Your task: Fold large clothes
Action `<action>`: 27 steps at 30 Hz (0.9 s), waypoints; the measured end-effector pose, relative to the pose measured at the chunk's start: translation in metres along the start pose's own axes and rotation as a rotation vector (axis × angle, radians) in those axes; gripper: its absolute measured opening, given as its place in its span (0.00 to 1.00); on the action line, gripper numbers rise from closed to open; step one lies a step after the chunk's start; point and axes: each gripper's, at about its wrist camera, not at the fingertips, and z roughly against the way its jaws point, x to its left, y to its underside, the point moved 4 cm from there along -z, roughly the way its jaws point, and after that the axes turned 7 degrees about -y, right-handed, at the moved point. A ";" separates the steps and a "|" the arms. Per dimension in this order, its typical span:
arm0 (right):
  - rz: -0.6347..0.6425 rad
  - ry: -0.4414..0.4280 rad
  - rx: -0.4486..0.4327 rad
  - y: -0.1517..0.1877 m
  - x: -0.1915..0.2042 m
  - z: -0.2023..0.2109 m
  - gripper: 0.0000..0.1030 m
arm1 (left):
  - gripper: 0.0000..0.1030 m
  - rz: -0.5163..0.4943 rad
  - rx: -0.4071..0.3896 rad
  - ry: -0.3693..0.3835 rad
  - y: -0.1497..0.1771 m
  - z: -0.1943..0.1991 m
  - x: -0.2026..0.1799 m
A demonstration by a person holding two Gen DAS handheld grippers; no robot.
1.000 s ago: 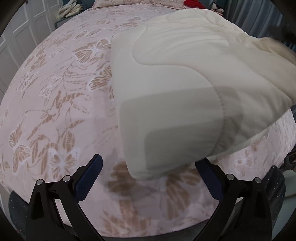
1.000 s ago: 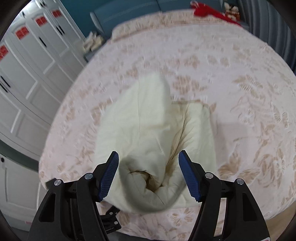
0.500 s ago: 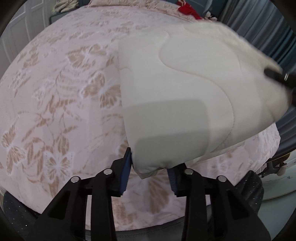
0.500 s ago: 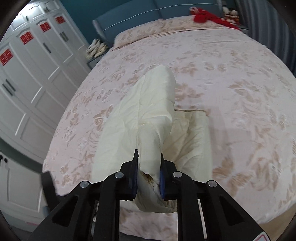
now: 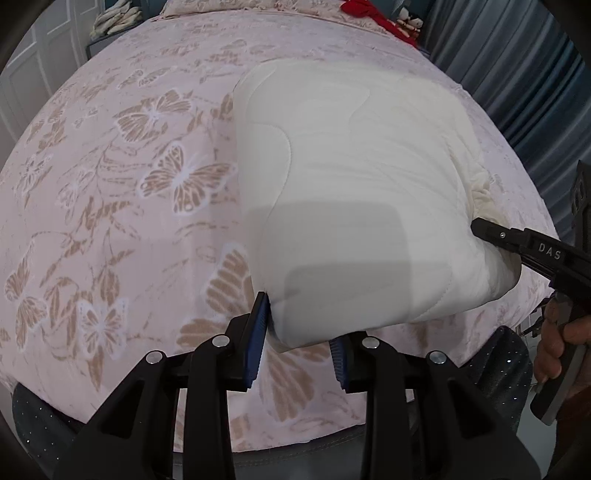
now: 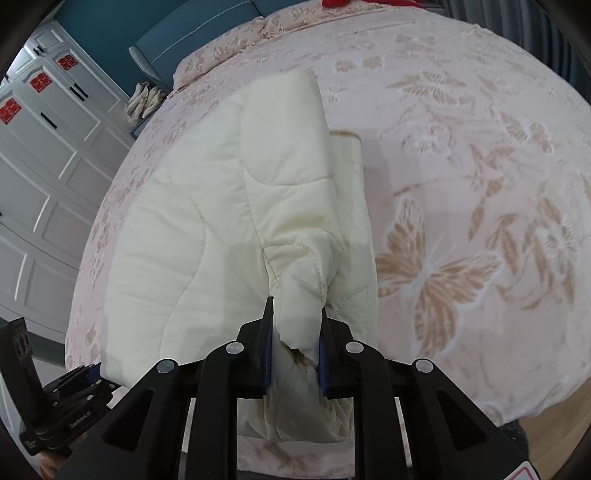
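Observation:
A cream quilted garment (image 5: 362, 192) lies partly folded near the foot of the bed; it also shows in the right wrist view (image 6: 221, 206). My left gripper (image 5: 299, 332) is shut on its near left corner, the blue pads pressing the padded edge. My right gripper (image 6: 295, 332) is shut on a bunched fold at the garment's near right end. The right gripper also shows in the left wrist view (image 5: 480, 227), at the garment's right side. The left gripper shows at the lower left of the right wrist view (image 6: 85, 376).
The bed is covered by a pink bedspread with brown butterflies (image 5: 129, 206). Pillows and a red item (image 5: 369, 14) lie at the head. White wardrobe doors (image 6: 40, 155) stand to the left, grey curtains (image 5: 517, 74) to the right. A nightstand holds light-coloured things (image 6: 142, 101).
Both grippers were open around the garment's near edge a second ago. Both have closed on it and now hold it, the near edge lifted slightly.

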 end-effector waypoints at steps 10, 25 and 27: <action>-0.027 0.006 0.035 0.005 -0.011 -0.027 0.17 | 0.29 -0.002 0.040 -0.042 0.004 -0.016 -0.002; -0.002 0.034 0.049 0.001 -0.005 -0.051 0.18 | 0.30 0.006 0.087 -0.065 0.006 -0.036 0.001; -0.003 0.034 0.048 0.003 -0.003 -0.052 0.18 | 0.30 0.006 0.093 -0.066 0.006 -0.039 0.001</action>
